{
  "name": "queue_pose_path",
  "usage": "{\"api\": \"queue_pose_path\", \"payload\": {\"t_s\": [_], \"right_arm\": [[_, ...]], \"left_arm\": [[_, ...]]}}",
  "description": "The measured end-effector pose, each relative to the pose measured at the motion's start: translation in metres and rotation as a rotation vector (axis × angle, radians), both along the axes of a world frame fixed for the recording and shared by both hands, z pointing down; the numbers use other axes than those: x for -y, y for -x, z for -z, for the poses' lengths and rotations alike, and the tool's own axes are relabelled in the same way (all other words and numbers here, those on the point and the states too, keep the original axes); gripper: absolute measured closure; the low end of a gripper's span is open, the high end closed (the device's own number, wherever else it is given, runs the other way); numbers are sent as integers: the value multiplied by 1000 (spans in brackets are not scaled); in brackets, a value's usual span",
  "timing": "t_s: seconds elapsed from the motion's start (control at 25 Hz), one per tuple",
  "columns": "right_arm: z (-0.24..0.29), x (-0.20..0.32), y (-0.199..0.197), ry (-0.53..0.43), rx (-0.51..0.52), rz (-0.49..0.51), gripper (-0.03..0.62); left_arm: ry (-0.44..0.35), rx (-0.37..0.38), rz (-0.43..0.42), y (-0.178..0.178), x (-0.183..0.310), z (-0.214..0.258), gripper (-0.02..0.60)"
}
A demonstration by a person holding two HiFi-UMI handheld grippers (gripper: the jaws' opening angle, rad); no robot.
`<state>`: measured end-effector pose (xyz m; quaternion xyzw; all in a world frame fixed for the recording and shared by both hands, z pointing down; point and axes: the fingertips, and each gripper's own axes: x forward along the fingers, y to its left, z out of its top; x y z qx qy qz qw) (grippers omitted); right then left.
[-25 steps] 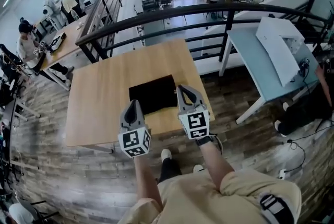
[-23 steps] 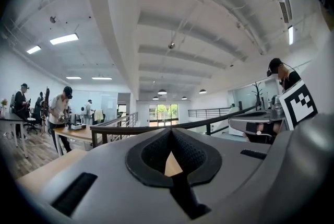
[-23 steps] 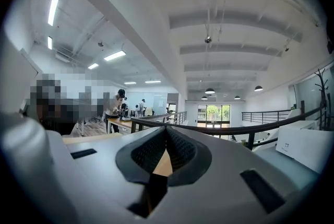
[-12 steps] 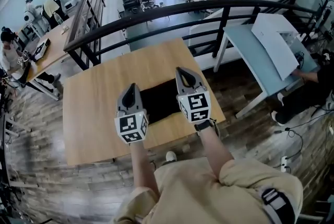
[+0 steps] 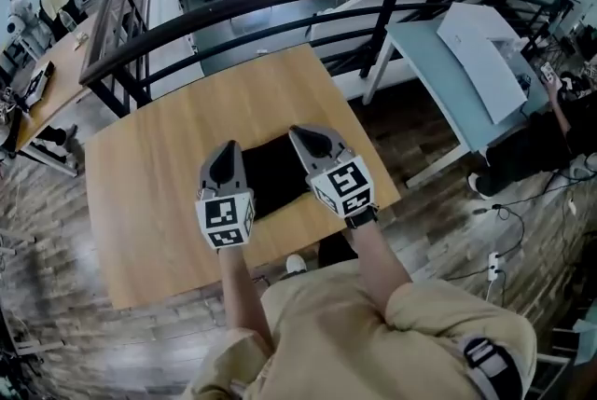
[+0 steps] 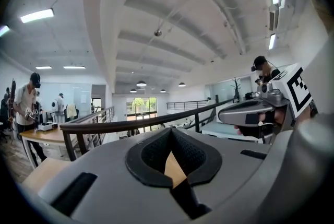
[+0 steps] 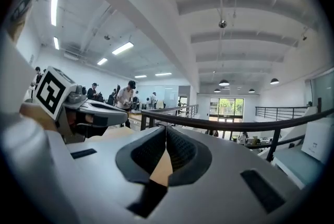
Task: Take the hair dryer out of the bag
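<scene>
A flat black bag point(image 5: 269, 170) lies on the wooden table point(image 5: 159, 193), near its front edge. No hair dryer shows; the bag hides whatever is inside. My left gripper point(image 5: 224, 154) hovers over the bag's left edge, shut and empty. My right gripper point(image 5: 311, 135) hangs over the bag's right part, also shut with nothing in it. Both point level toward the railing. In the left gripper view the left gripper point(image 6: 170, 134) has its jaws closed tip to tip, and the right gripper point(image 6: 250, 113) passes at the right. The right gripper point(image 7: 166, 134) looks the same in its own view.
A black metal railing point(image 5: 280, 2) runs behind the table, with a drop to a lower floor beyond. A light blue table point(image 5: 448, 81) with a white sheet stands at the right. People work at desks at the far left point(image 5: 28, 90). Cables lie on the floor at right.
Both grippers have travelled forward from the table's front edge to over the bag, staying shut. The view has shifted closer to the table.
</scene>
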<state>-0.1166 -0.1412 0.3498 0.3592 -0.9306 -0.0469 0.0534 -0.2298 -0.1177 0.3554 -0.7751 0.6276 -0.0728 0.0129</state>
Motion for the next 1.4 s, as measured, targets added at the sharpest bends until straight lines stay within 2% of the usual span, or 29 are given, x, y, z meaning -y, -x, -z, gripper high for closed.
{"api": "queue_pose_path", "payload": {"t_s": [0.16, 0.28, 0.36, 0.56, 0.88, 0.96, 1.04, 1.2, 1.4], "right_arm": [[-27, 13, -19, 54, -27, -41, 582], [-45, 29, -42, 89, -30, -86, 582], [-61, 38, -58, 118, -29, -117, 582], [-100, 49, -88, 193, -34, -176, 582], [-144, 54, -110, 279, -57, -188, 582], [-154, 56, -115, 302, -59, -186, 582], [-163, 59, -119, 327, -60, -188, 582], [-176, 69, -127, 357, -64, -190, 582], [-188, 76, -129, 388, -73, -165, 582]], "left_arm": [[67, 50, -74, -19, 22, -29, 569], [110, 105, -127, -44, 37, -53, 569], [146, 116, -169, -62, 44, -72, 569], [266, 171, -313, -103, 50, -124, 563], [442, 340, -435, -134, 61, -203, 487], [497, 416, -470, -138, 61, -225, 438], [552, 462, -509, -142, 61, -246, 404], [641, 489, -565, -149, 68, -277, 321], [719, 458, -584, -151, 80, -299, 305]]}}
